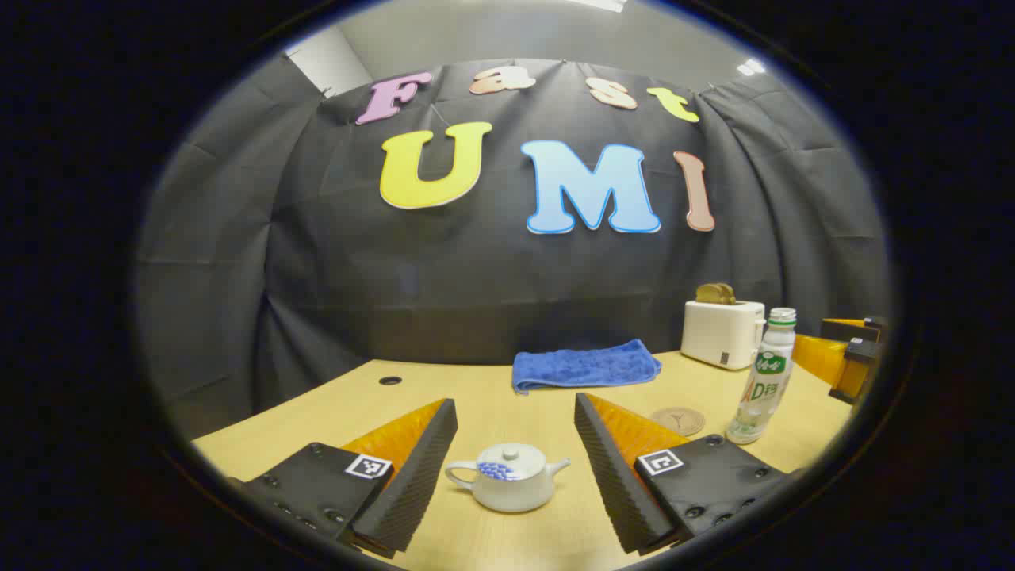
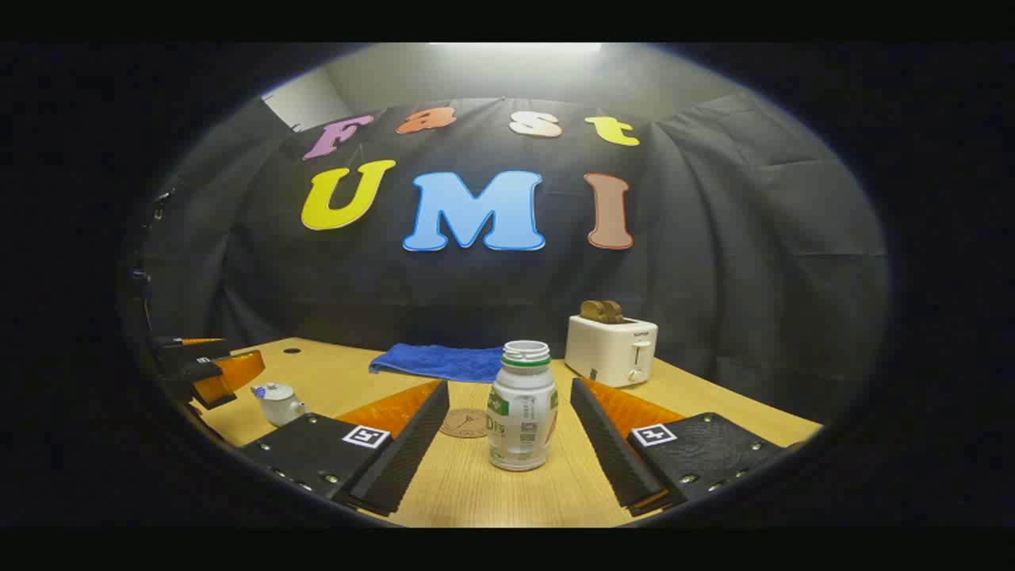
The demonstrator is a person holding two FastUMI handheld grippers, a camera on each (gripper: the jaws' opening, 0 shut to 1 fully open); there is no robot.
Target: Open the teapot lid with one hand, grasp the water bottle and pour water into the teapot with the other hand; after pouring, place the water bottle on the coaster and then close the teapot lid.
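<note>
A small white teapot (image 1: 507, 477) with a blue pattern stands on the wooden table, its lid on, between the spread fingers of my left gripper (image 1: 514, 412), which is open and not touching it. An uncapped clear water bottle (image 2: 522, 408) with a green-and-white label stands upright between the fingers of my right gripper (image 2: 509, 395), also open and apart from it. The bottle (image 1: 763, 377) shows at the right in the left gripper view, with the round brown coaster (image 1: 678, 420) beside it. The right gripper view shows the coaster (image 2: 465, 423) left of the bottle and the teapot (image 2: 279, 403) far left.
A folded blue towel (image 1: 585, 365) lies at the back of the table (image 1: 476, 404). A white toaster (image 2: 611, 347) holding bread stands at the back right. The other gripper (image 1: 847, 353) shows at the right edge of the left gripper view.
</note>
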